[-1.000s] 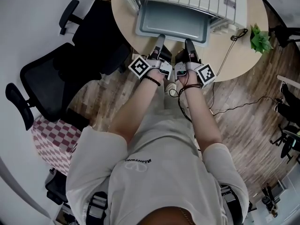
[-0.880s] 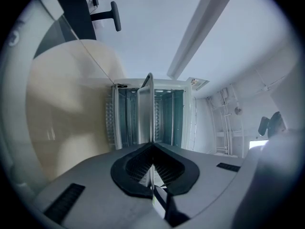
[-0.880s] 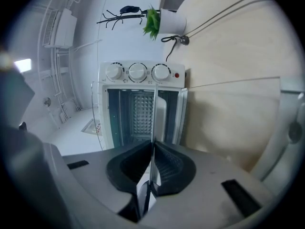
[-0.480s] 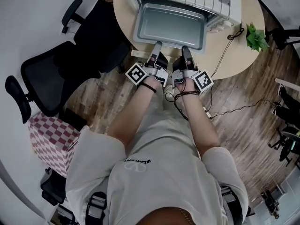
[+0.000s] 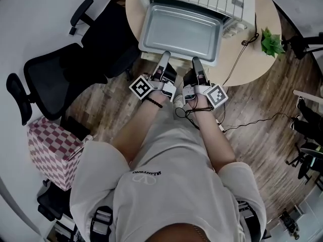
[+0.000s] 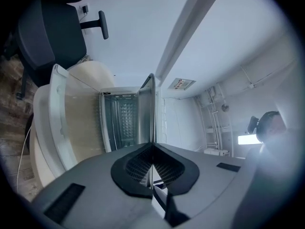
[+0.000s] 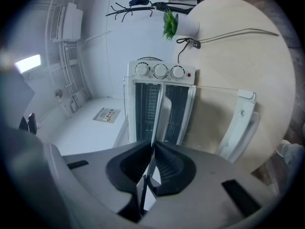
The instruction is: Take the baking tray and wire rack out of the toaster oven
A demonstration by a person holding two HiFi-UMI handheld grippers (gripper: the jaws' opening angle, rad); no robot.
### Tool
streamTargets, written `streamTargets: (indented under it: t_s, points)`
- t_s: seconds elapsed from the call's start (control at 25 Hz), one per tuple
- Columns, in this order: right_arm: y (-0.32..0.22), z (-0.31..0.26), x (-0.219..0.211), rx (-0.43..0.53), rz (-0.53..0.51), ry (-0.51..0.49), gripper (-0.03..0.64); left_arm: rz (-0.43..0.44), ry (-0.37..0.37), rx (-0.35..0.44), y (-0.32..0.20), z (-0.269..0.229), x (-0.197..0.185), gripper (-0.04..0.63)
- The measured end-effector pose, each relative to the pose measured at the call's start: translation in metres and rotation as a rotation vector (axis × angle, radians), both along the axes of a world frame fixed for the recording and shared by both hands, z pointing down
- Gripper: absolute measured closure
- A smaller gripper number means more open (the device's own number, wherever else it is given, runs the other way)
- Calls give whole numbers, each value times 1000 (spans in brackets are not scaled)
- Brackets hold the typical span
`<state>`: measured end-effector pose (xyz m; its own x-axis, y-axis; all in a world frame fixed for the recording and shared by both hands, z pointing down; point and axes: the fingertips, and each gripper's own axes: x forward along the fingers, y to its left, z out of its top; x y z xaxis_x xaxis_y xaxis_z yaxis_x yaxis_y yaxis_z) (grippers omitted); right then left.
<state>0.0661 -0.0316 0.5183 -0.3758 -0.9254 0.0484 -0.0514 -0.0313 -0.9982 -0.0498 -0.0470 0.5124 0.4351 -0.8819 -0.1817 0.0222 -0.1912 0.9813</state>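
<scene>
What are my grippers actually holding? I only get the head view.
Observer: Both are shut on the tray. The left gripper and the right gripper each pinch its thin near rim.
Operator: Is the door open under it?
Observer: Yes. The right gripper view shows the glass door swung fully open from the oven.
Operator: Is the rack inside?
Observer: I can't tell. The left gripper view looks into the cavity, but it is dim and the tray's edge cuts across it.
</scene>
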Motion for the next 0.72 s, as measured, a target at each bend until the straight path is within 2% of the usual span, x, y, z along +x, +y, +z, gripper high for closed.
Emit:
streamTargets:
  t_s: [0.4,0.72]
  points:
    - [48,-37,-16,-8,-105,3,591,7,13,-18,52,-35,-14,594]
    - [71,-81,-20,24,-169,2,591,25,1,6,74,-82,-18,594]
